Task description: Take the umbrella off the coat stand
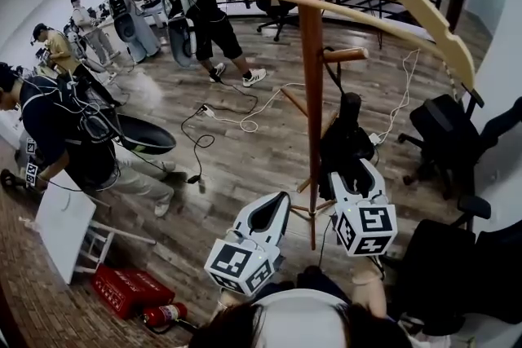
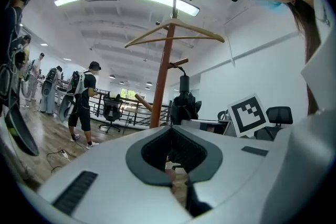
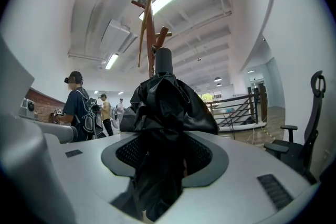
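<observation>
The left gripper (image 1: 280, 200) has its jaws pressed together on nothing, just left of the coat stand (image 1: 308, 53). Right of the pole, the black folded umbrella (image 1: 345, 134) hangs below a peg (image 1: 344, 55), its lower fabric pinched by the right gripper (image 1: 352, 177).

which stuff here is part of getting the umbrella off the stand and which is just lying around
In the job:
umbrella
coat stand
right tool, clamped on the umbrella

Lying about:
office chair
red crate
floor cables
</observation>
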